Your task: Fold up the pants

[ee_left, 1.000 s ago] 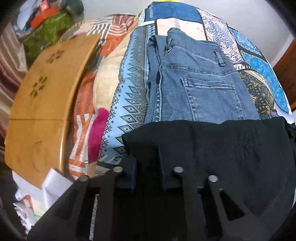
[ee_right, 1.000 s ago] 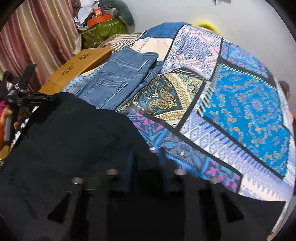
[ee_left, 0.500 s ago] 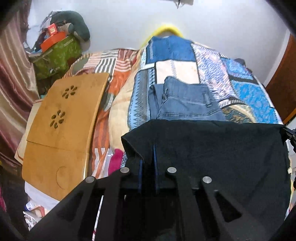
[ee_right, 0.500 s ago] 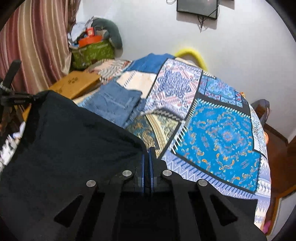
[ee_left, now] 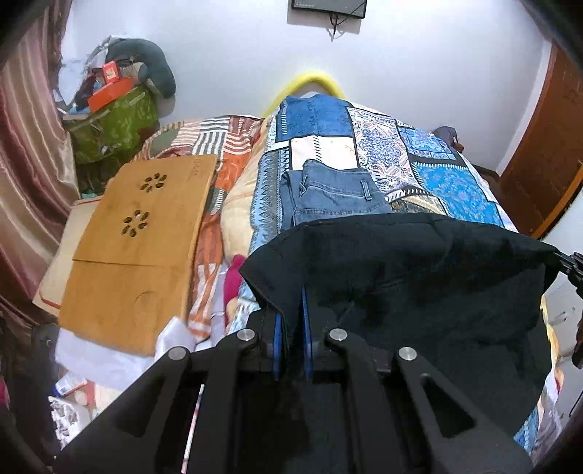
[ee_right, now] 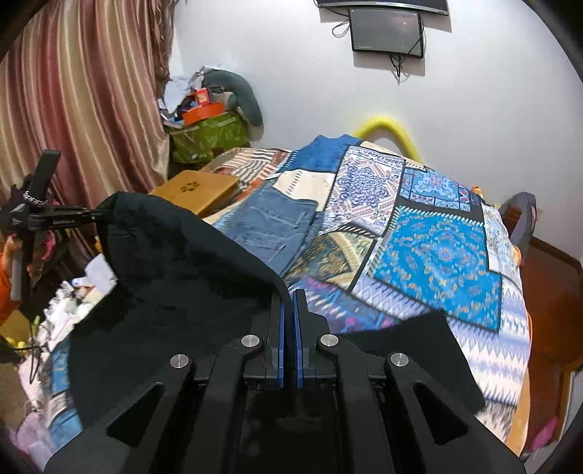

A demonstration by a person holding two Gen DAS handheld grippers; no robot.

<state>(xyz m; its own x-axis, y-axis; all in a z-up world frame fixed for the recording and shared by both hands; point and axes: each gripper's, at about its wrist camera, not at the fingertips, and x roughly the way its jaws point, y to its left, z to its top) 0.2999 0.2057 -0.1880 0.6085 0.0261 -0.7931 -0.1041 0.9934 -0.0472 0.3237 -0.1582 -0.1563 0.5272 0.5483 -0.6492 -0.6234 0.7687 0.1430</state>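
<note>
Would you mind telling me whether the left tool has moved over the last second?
Yes. The left tool, shut on the black pants, has risen and tilted up: the folded jeans sank from upper to mid frame, and the wall now shows.

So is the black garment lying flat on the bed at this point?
No, the black pants hang in the air, stretched between the left gripper and the right gripper, above the patchwork bedspread.

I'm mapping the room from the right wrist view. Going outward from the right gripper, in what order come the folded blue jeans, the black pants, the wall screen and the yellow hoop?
1. black pants, clamped in the right gripper, spreading left.
2. folded blue jeans, on the bed, ahead and slightly left.
3. yellow hoop, behind the bed's far end.
4. wall screen, high on the wall.
</note>
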